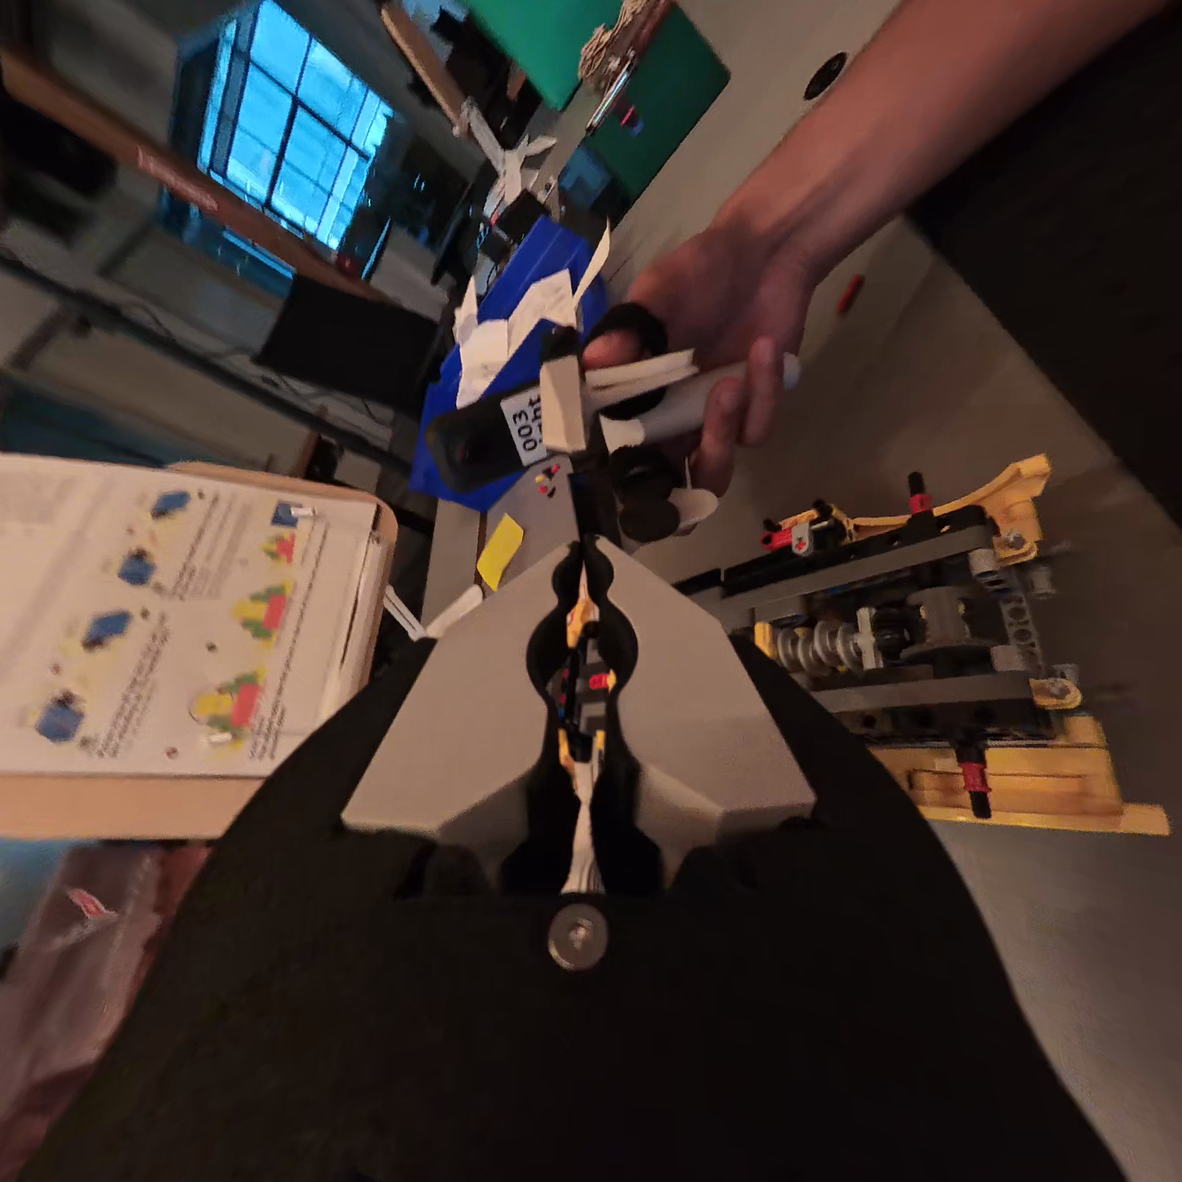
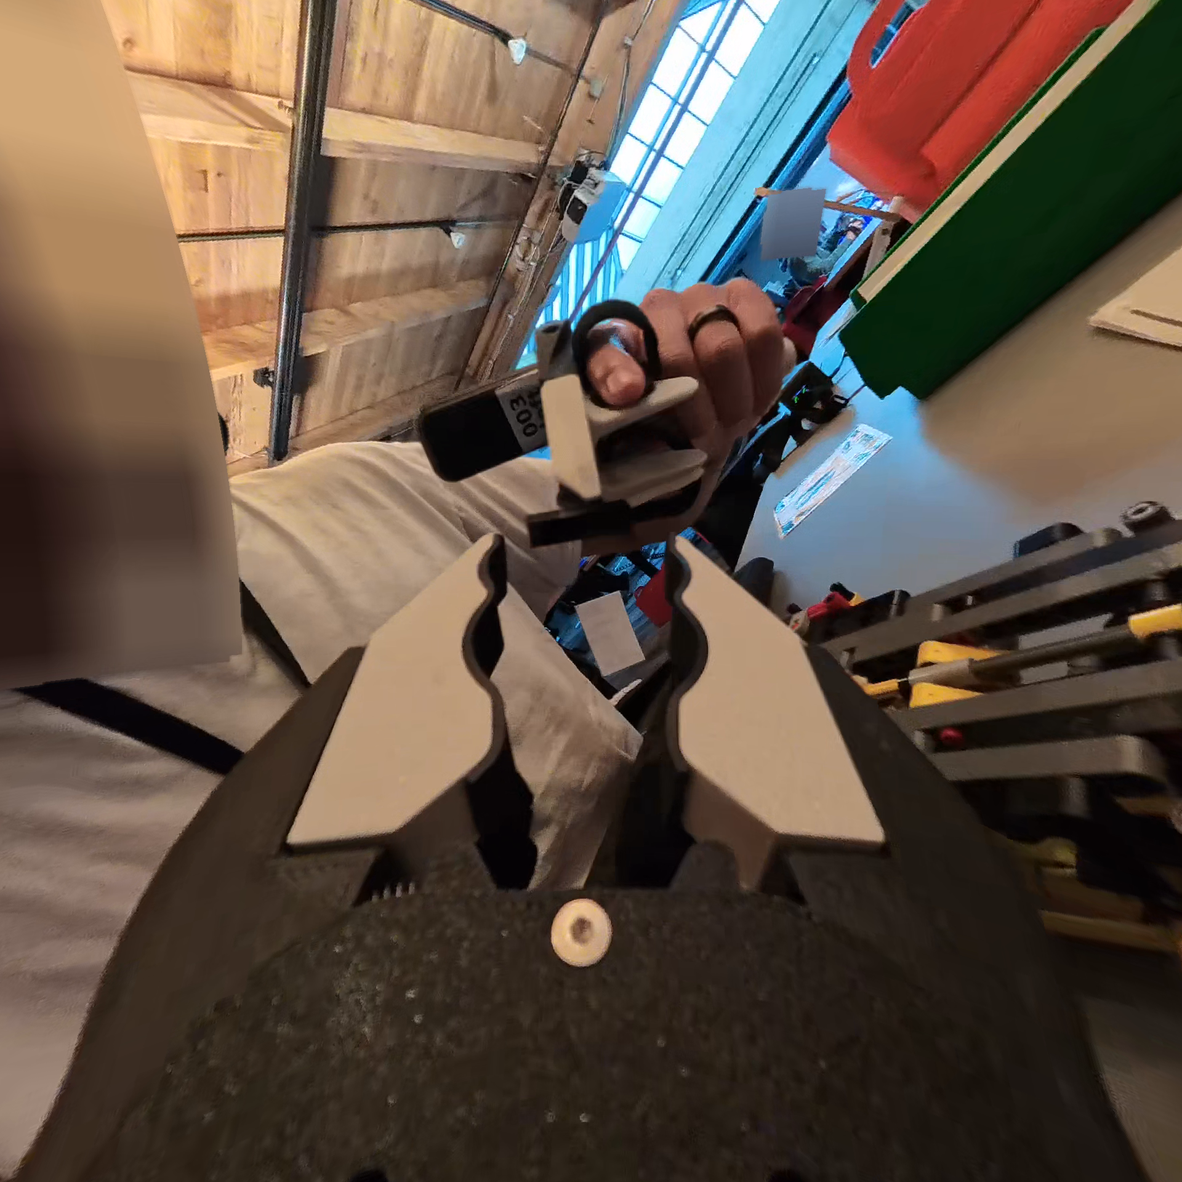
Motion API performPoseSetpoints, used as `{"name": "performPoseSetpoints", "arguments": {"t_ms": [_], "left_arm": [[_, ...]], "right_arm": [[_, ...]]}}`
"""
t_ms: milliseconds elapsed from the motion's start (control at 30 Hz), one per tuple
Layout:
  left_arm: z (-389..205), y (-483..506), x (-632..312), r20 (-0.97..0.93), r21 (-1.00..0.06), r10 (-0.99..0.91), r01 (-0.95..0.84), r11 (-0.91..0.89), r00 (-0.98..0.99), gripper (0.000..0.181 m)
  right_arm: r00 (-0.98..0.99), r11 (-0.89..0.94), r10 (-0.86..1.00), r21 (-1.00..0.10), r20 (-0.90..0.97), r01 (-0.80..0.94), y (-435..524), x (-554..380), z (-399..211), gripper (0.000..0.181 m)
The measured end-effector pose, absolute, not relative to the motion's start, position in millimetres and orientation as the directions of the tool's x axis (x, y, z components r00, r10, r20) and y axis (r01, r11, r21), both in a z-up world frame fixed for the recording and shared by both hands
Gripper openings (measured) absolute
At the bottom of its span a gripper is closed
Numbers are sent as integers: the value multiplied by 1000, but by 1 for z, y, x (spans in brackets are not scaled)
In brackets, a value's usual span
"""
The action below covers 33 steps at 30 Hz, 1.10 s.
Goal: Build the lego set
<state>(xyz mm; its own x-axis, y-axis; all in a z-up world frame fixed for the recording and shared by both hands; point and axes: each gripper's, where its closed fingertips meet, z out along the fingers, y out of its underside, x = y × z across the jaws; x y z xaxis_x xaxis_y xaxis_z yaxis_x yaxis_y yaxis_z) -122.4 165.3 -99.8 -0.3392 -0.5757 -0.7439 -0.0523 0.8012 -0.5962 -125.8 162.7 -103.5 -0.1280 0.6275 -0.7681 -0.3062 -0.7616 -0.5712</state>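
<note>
Mid-assembly: left gripper (image 1: 583,563) fingers together, nothing visibly between; right gripper (image 2: 583,556) fingers apart, empty. Lego chassis (image 1: 908,646) on bench (image 1: 1055,959), just right of left gripper. Next, probably: fetch another piece.

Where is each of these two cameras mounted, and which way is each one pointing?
Left wrist view: sits behind the left gripper, whose fingers nearly meet, looking along them at the lego model, an instruction booklet and the person's right hand holding the other gripper.
Right wrist view: sits behind the right gripper, fingers apart, facing the person's white shirt and left hand, under wooden ceiling beams.
Shared: the lego model, and each shows the opposite gripper.
</note>
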Motion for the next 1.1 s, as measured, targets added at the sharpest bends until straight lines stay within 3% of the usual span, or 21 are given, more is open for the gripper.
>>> {"name": "performPoseSetpoints", "arguments": {"t_ms": [67, 233, 433, 533, 633, 700, 800, 900, 1033, 1100], "left_arm": [[-95, 155, -122, -758, -584, -551, -14, 812, -350, 1], [-98, 150, -120, -759, -580, -548, -17, 815, -353, 1], [-102, 154, -119, -619, -717, -719, -147, 681, -316, 3], [-112, 158, -123, -444, -827, -850, -235, 510, -282, 2], [-120, 162, -129, -27, -937, -964, -330, 117, -265, 12], [-125, 166, -130, 322, -888, -919, -409, -210, -228, 29], [-118, 162, -130, 733, -667, -632, -445, -598, -251, 31], [-116, 157, -131, 831, -556, -479, -462, -691, -283, 30], [-115, 153, -127, 852, -523, -433, -468, -712, -293, 27], [-114, 153, -126, 851, -525, -434, -473, -708, -295, 14]], "right_arm": [[-124, -748, 648, -598, -751, -288, 158, -129, -103, 49], [-75, -660, 740, -701, -668, -269, 147, -132, -97, 31], [50, -589, 786, -770, -616, -245, 151, -131, -103, 31], [246, -484, 823, -859, -511, -167, 160, -126, -119, 31], [441, -327, 844, -945, -304, -25, 168, -117, -133, 31], [503, -187, 853, -981, -140, 43, 169, -114, -127, 31], [554, 2, 828, -987, 92, 161, 167, -119, -120, 31], [580, 89, 787, -969, 212, 232, 169, -125, -117, 31], [574, 145, 755, -934, 317, 326, 169, -132, -121, 31], [574, 149, 745, -923, 341, 355, 170, -133, -124, 31]]}}
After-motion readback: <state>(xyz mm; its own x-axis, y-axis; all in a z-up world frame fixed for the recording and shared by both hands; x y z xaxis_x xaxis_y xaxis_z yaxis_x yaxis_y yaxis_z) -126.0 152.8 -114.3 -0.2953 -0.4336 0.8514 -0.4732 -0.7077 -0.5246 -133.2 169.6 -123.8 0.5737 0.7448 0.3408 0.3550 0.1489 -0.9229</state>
